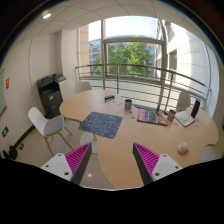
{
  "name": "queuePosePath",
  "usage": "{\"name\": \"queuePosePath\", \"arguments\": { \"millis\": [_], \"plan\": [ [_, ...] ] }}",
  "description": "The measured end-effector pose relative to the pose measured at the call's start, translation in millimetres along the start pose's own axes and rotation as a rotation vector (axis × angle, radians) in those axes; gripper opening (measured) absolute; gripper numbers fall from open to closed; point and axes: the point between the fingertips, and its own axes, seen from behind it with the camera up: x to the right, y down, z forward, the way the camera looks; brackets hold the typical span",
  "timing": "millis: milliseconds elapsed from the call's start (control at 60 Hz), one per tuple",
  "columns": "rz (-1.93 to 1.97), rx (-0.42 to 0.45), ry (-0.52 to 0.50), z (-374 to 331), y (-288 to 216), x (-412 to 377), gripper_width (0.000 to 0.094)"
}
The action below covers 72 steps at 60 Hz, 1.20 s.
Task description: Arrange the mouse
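Gripper view was taken from well above and back from a large rounded wooden desk. Claw was held spread, with nothing between the two magenta pads; a wide gap was seen across them, only desk surface showing there.

A small pale rounded object, judged to be the mouse, was seen on the desk ahead of the claw and off to its right, near the desk's right edge, well apart from the fingers. Its long axis could not be told at this distance. A dark patterned mat was seen ahead of the claw, slightly left of centre, well apart from the mouse. Books and small items were seen beyond, toward the far right of the desk. A white chair was noted left of the desk.

Judged: approach not yet begun; next move would call for a swing rightward and down to the mouse, the mat being the likely destination.
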Motion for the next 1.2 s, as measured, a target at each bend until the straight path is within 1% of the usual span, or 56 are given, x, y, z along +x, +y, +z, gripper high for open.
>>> {"name": "queuePosePath", "arguments": {
  "millis": [133,233,400,550,650,800,933,983,1067,1200],
  "plan": [
    [0.025,-0.050,0.021,3.8,31.8,20.3,0.0844],
    [0.041,-0.088,0.027,23.3,86.0,90.5,0.0842],
    [0.067,-0.169,0.088,46.7,168.1,207.6,0.0843],
    [0.090,-0.182,0.177,67.0,210.4,315.1,0.0846],
    [0.107,-0.158,0.212,92.1,213.2,373.2,0.0847],
    [0.125,-0.120,0.251,142.4,198.8,438.3,0.0844],
    [0.177,-0.116,0.252,186.1,185.8,469.1,0.0845],
    [0.201,-0.126,0.257,195.3,184.5,477.3,0.0849],
    [0.230,-0.117,0.258,213.9,172.9,493.0,0.0849],
    [0.229,-0.098,0.268,233.1,159.2,494.6,0.0838]
  ]
}}
